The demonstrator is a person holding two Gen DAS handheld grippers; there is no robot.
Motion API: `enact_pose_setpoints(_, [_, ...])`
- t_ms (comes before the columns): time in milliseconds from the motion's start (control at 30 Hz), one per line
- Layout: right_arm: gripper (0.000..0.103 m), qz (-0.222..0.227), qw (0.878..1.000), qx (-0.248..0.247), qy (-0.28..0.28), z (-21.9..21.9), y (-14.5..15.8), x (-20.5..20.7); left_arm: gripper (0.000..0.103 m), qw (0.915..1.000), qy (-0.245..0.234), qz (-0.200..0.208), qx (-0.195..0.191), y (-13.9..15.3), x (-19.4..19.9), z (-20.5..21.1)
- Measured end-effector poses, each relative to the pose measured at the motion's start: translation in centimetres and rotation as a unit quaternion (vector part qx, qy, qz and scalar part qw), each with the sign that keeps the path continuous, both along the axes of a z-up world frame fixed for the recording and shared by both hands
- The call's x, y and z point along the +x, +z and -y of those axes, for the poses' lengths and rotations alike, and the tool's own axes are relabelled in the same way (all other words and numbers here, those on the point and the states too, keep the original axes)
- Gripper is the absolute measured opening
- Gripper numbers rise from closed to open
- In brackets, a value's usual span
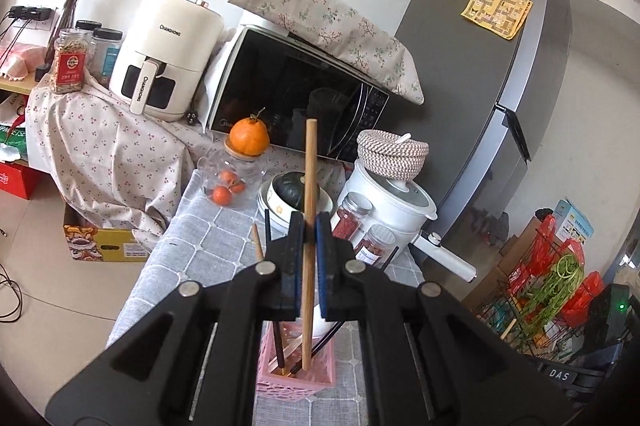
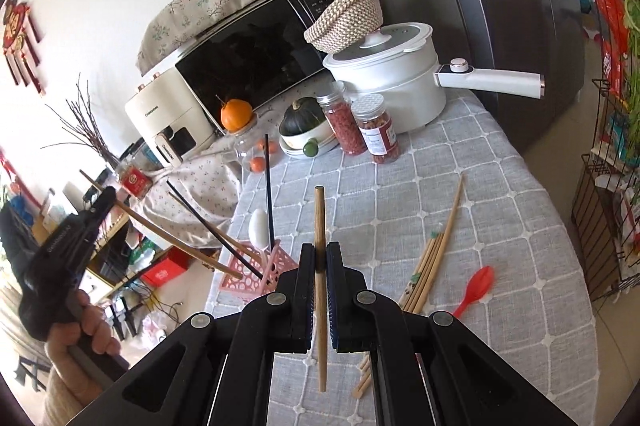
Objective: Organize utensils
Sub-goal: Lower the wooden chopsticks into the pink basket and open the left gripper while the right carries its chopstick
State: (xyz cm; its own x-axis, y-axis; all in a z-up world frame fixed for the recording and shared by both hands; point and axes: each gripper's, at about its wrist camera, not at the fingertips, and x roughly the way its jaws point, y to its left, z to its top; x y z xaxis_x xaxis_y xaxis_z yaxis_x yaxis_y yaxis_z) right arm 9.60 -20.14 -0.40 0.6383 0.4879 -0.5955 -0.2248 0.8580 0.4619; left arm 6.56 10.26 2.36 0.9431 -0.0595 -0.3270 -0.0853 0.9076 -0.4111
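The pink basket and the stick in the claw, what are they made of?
The pink basket looks like moulded plastic: even colour and round holes cut through its walls. The stick in the right gripper looks like bamboo or wood: matte tan, with faint grain along it.

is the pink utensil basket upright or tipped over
Tipped. In the right wrist view the pink basket leans toward the table edge, its utensils fanning out sideways, while the left gripper grips a wooden chopstick reaching into it.
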Motion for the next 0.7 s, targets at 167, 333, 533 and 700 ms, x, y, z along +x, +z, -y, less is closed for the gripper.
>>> enact_pose_setpoints(167, [0.005, 0.005, 1.000, 0.004, 0.007, -0.5, 0.2, 0.0, 0.007, 0.9997, 0.005, -0.017, 0.013, -1.2, 1.2, 1.1])
enact_pose_setpoints(333, [0.006, 0.003, 1.000, 0.002, 0.012, -0.8, 0.2, 0.0, 0.007, 0.9984, 0.000, -0.051, 0.024, -2.2, 2.4, 1.6])
enact_pose_setpoints(533, [0.006, 0.003, 1.000, 0.008, 0.007, -0.4, 0.3, 0.0, 0.007, 0.9954, -0.009, -0.092, 0.025, -3.9, 3.7, 1.7])
enact_pose_setpoints(700, [0.005, 0.013, 1.000, 0.016, 0.008, -0.4, 0.8, -0.2, 0.007, 0.9930, -0.008, -0.116, 0.021, -4.8, 4.4, 1.3])
